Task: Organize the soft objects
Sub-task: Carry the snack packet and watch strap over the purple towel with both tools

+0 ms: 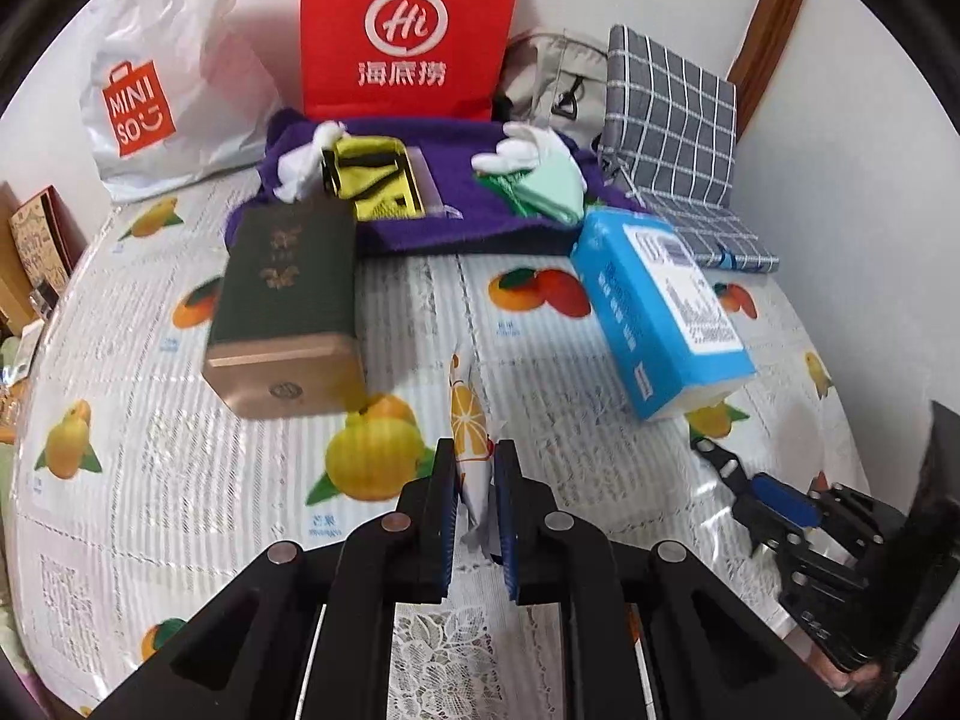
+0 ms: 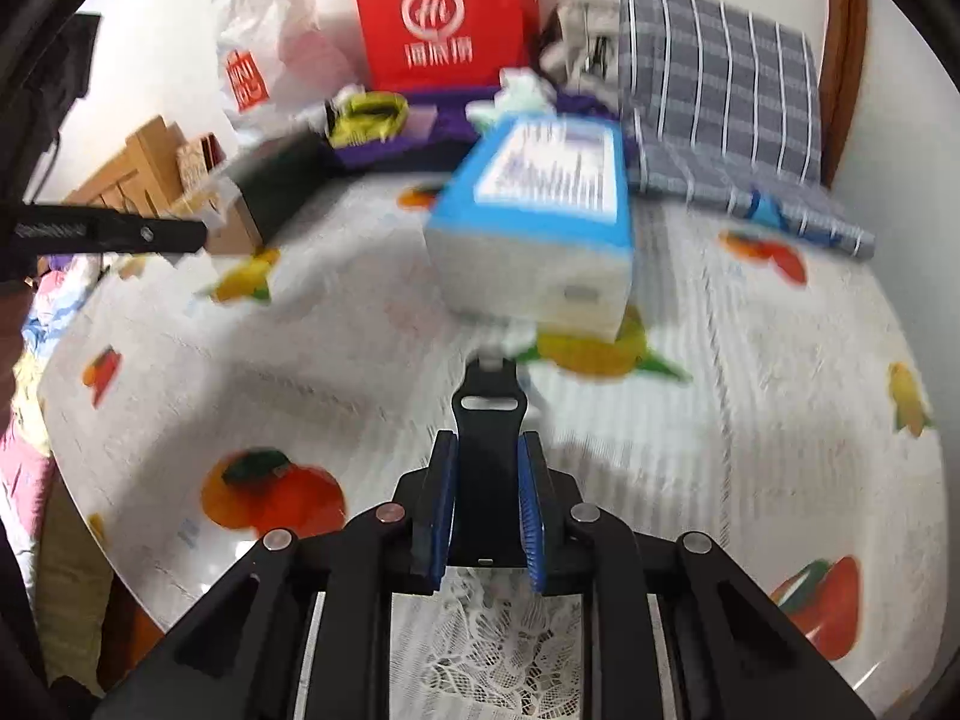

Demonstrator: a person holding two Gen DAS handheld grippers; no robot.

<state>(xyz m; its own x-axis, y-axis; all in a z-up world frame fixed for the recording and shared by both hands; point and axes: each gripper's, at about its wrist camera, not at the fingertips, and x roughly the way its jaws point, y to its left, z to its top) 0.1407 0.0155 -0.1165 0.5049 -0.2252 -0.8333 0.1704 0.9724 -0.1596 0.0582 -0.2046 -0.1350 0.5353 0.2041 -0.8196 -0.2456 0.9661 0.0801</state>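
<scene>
both jaws are clamped: our left gripper (image 1: pixel 474 468) pinches the tablecloth (image 1: pixel 180 480) into a ridge, our right gripper (image 2: pixel 487 468) grips a black strap (image 2: pixel 485 420), lifting both clear.

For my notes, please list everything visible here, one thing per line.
white bag: 1, white, back left
red bag: 1, red, back middle
beige bag: 1, beige, right of red bag
checked cloth: 1, grey and white, back right
towel: 1, purple, before red bag
gloves: 2, white, on towel
pouch: 1, yellow and black, on towel
green cloth: 1, pale green, on towel's right
box: 1, dark green, left of centre
tissue pack: 1, blue, right of centre
table cover: 1, white, fruit print
left gripper: black, shut on white piece, fold or packet unclear
right gripper: black, shut on black strap
</scene>
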